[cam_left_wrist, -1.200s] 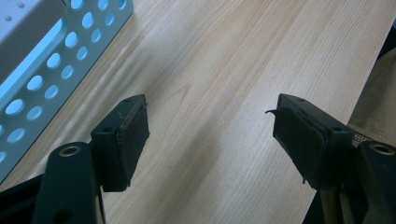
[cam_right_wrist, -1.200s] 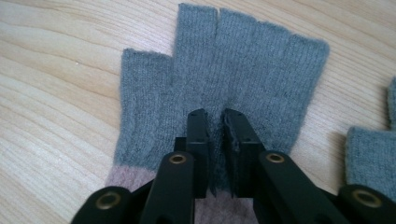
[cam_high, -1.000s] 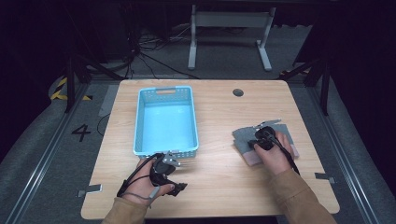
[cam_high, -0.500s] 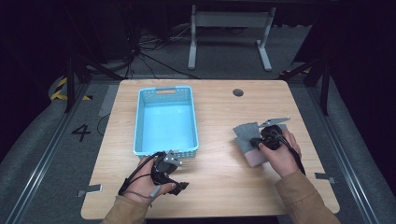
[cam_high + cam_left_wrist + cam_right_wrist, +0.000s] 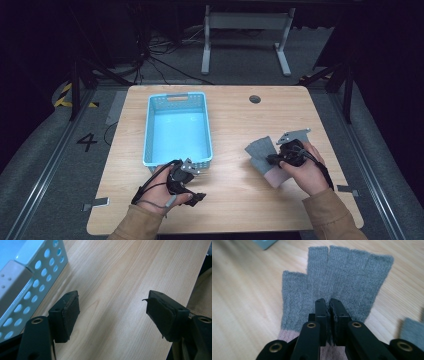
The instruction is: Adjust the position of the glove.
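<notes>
At the lower left of the high view I see my left hand [image 5: 162, 192] coming in from the bottom edge, its tan sleeve just inside the frame, with the left gripper [image 5: 192, 187] resting low over the table [image 5: 230, 125] just below the near short wall of the blue basket [image 5: 177, 131]. In the left gripper view my jaws stand wide apart with bare wood grain between them, clamping nothing; the perforated wall of the basket runs along the upper left of that frame. Moving to the right of the high view, the grey fingerless glove [image 5: 262, 152] lies flat on the wood at centre right, well apart from the basket, its pinkish cuff toward the bottom edge. My right hand [image 5: 305, 170] reaches in from the lower right, forearm angled up and leftward, and the right gripper [image 5: 272, 159] points left onto the glove. In the right gripper view the two black jaws are pressed together at the middle of the glove [image 5: 337, 282], pinching the knit of its palm, the finger stubs fanning out toward the top of that frame.
</notes>
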Demonstrator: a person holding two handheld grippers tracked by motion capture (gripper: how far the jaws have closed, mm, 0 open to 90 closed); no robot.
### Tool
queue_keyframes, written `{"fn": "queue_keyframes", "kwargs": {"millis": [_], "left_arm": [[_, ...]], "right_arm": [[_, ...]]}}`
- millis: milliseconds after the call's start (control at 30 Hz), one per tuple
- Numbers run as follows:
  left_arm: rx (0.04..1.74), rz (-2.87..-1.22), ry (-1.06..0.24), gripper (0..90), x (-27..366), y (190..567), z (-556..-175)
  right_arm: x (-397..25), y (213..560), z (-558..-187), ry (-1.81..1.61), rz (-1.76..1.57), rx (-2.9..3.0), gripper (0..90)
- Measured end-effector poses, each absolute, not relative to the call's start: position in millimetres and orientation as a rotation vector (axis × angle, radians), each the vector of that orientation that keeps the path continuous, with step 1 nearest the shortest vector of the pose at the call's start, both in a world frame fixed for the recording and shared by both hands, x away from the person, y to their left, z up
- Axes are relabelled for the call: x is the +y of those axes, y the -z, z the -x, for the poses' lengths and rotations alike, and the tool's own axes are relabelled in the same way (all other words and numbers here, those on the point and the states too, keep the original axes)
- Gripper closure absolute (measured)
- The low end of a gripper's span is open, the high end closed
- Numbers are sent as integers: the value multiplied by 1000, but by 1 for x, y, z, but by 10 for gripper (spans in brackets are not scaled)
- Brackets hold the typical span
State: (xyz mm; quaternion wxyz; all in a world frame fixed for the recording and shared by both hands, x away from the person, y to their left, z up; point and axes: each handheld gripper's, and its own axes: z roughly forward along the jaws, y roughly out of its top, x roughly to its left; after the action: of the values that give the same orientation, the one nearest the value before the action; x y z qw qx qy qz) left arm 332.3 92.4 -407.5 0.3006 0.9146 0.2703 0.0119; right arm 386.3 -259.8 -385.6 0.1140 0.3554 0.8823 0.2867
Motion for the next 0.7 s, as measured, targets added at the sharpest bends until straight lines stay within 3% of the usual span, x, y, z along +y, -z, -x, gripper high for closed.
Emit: {"fn": "queue_keyframes", "kwargs": {"millis": [700], "left_arm": [[720, -2390, -17, 305, 78, 404, -342]], "right_arm": [[-227, 416, -369, -895, -525, 2876, 853]]}}
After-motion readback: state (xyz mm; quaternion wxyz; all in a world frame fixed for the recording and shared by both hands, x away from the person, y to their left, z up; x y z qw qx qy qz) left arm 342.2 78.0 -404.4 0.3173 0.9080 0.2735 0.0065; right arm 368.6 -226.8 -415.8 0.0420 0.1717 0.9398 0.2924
